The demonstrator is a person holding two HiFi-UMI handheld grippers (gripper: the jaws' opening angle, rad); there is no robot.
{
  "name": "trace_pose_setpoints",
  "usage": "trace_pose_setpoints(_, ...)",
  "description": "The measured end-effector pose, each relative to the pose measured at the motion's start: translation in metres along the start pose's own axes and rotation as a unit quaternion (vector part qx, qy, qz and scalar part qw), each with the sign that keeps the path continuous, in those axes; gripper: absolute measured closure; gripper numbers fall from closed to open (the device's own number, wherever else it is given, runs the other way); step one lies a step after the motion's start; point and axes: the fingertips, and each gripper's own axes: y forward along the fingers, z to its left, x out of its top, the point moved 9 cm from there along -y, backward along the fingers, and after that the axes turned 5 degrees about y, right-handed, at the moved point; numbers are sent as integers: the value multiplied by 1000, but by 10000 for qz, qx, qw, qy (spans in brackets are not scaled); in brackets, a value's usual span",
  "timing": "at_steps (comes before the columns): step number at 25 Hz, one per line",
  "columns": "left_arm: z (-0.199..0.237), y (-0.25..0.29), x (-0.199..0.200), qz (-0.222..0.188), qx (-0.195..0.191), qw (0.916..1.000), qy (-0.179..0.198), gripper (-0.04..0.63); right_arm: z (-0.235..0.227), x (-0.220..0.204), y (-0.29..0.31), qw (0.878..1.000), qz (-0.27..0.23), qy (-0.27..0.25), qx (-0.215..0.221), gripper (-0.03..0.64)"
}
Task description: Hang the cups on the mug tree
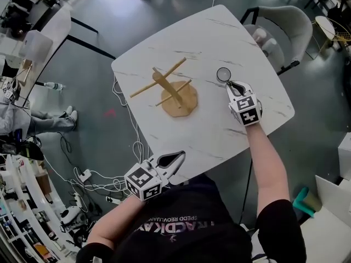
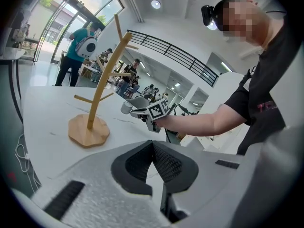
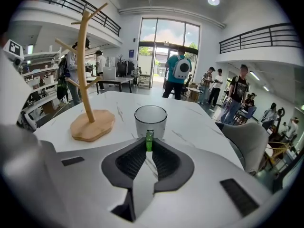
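White marble-look table (image 1: 219, 130) stands in a large bright hall. The only cup (image 3: 150, 119) that I can see is on it, upright, at the far right part of the top. Its thin green handle (image 3: 149, 140) points toward the person, and the right gripper (image 3: 149, 148) has its jaws pressed together on this handle. I think it is held there because the handle is the part that must go over a branch. The cup seems to rest on the table, not lifted, though I cannot be sure.

The mug tree (image 1: 171, 90) stands near the middle of the table, to the left of the cup and apart from it. All its branches are bare, so nothing is hung yet, and nothing stands between cup and tree. The left gripper (image 2: 153, 148) is closed on nothing and hangs at the near edge, probably to keep out of the way.

A grey chair (image 1: 285, 23) stands behind the table, cables (image 1: 129, 147) lie on the floor, and several people (image 3: 180, 75) are in the background.
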Motion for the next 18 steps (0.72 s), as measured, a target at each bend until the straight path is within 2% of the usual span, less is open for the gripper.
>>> trace_pose_setpoints(5, 5, -6, 3, 24, -186, 9998, 90, 598, 21, 6, -19, 10000, -55, -29, -65, 575)
trace_pose_setpoints(9, 15, -11, 7, 94, -485, 9985, 240, 598, 38, 9, -35, 9996, -101, 84, -235, 575)
trace_pose_setpoints(14, 35, -27, 10, 229, -1024, 9936, 430, 598, 72, 15, -56, 9977, -46, 251, -632, 575)
trace_pose_setpoints(18, 51, -43, 12, 375, -1607, 9842, 638, 598, 103, 17, -79, 9920, 51, 556, -1134, 575)
